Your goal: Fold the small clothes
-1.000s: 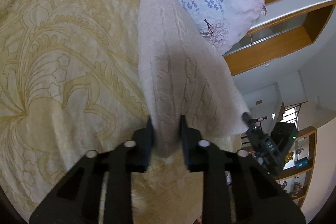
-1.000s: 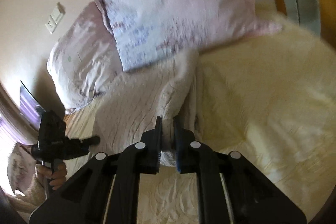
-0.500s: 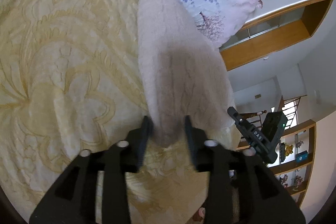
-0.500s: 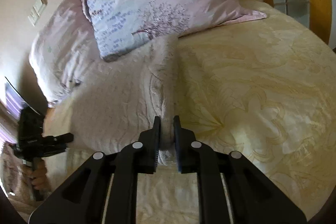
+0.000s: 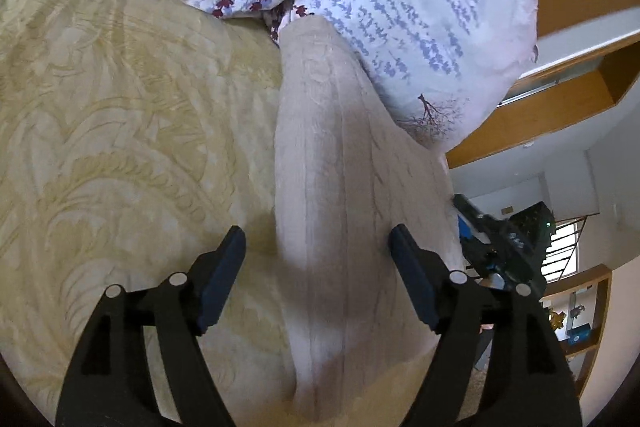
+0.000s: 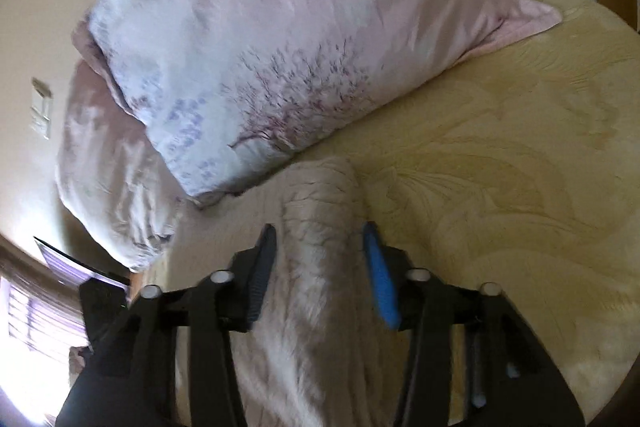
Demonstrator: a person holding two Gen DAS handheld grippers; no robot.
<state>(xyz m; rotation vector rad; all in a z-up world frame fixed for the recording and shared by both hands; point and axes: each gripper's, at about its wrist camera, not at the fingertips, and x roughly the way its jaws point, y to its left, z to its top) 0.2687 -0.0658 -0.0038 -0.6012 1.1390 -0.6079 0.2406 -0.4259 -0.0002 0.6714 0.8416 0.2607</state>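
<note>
A cream cable-knit garment (image 5: 340, 167) lies in a long folded strip on the yellow bedspread (image 5: 120, 147), its far end against a floral pillow (image 5: 420, 7). My left gripper (image 5: 318, 239) straddles the strip with its jaws opening wide; the pads stand clear of the knit. In the right wrist view the same garment (image 6: 320, 307) runs under my right gripper (image 6: 320, 239), whose jaws stand apart with the rounded fold between them. The right gripper (image 5: 500, 235) also shows at the strip's right edge in the left wrist view.
Two floral pillows (image 6: 280, 27) fill the head of the bed. A wooden headboard and ledge (image 5: 560, 99) run behind them. The patterned bedspread (image 6: 500, 187) stretches bare to the right of the garment. A wall switch (image 6: 42, 111) is on the far wall.
Both grippers were shut on the garment's edge. The left jaws have let go and spread wide. The right jaws have parted too, and the knit strip now rests on the bed.
</note>
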